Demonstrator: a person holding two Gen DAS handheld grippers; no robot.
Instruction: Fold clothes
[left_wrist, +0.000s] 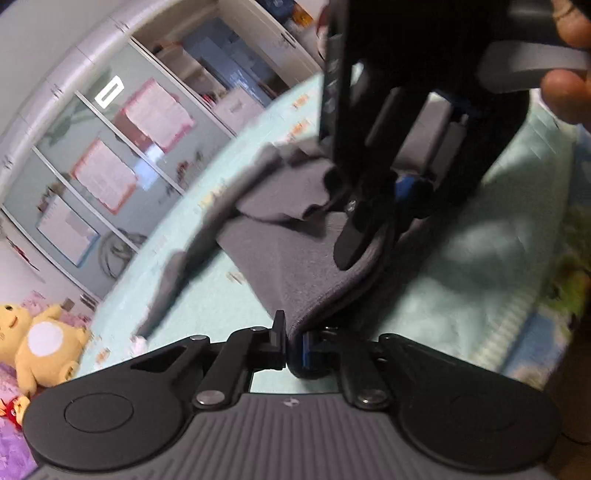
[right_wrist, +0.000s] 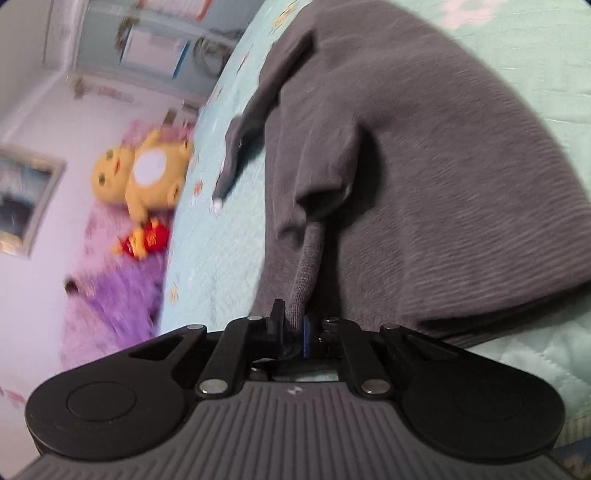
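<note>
Plainly, both tongs are clamped on the same grey garment (left_wrist: 295, 266), which lies spread on a pale green quilt (left_wrist: 461, 295).

From the left wrist camera, the left gripper (left_wrist: 291, 336) has its two fingers pressed together on a folded edge of the cloth, right at the tips. The fabric runs up and away from that pinch as a taut, doubled sheet. Straight ahead and above, the right gripper (left_wrist: 354, 236) comes down from the top of the view with a hand (left_wrist: 569, 85) around its handle, its tips sunk into the same cloth. A long sleeve (left_wrist: 192, 243) trails off to the left of the pinch, lying flat on the quilt.

From the right wrist camera, the right gripper (right_wrist: 293, 325) is closed on a narrow ribbed strip of the grey garment (right_wrist: 424, 166), perhaps a cuff or hem, that rises straight out from between its tips. The body of the cloth fills the view ahead and to the right, already doubled along its near edge. A sleeve (right_wrist: 255, 110) lies ahead and left, with a yellow plush toy (right_wrist: 144, 177) beyond the quilt's edge.

I judge a fold is in hand, both edges being carried over together. The next move calls for keeping both pinches level and laying the lifted edge down squarely.
</note>
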